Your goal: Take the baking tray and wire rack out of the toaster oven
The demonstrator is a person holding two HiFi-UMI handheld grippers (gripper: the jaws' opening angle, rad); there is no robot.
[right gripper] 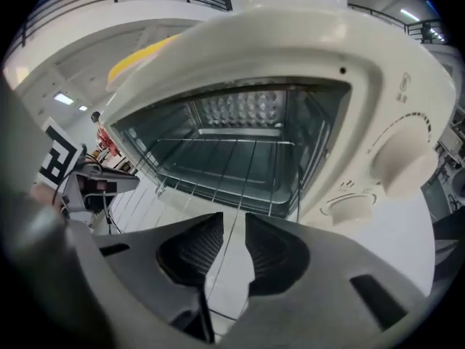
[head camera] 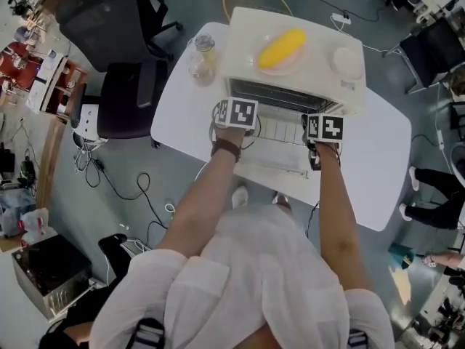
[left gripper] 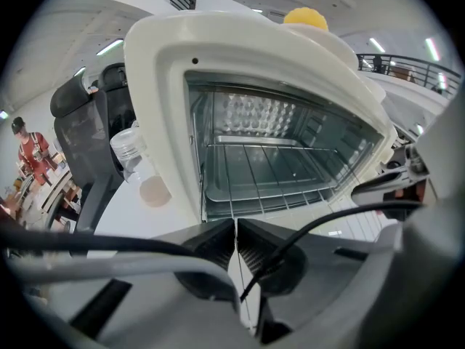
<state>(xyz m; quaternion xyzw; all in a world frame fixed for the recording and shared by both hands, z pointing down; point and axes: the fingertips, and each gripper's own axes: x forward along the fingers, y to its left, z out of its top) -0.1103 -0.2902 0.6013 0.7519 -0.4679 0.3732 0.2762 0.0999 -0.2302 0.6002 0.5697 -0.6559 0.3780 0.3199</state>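
Open toaster oven (head camera: 243, 57), nothing taken out yet

Head view: it stands at 12 o'clock on the table (head camera: 378, 158). Left gripper view: left tongs (left gripper: 236, 227) pressed together; wire rack (left gripper: 276, 167) over baking tray (left gripper: 240, 195) inside, at 12 o'clock. Right gripper view: right tongs (right gripper: 234, 231) narrowly apart, gripping nothing.

— What fills the frame?
— The open toaster oven (right gripper: 312, 57). The wire rack (right gripper: 240, 158) sits inside above the baking tray (right gripper: 280, 187), with a round knob (right gripper: 398, 162) at the right.
— And bottom centre?
— The right gripper (right gripper: 234, 231), jaws a little apart, pressing on nothing.
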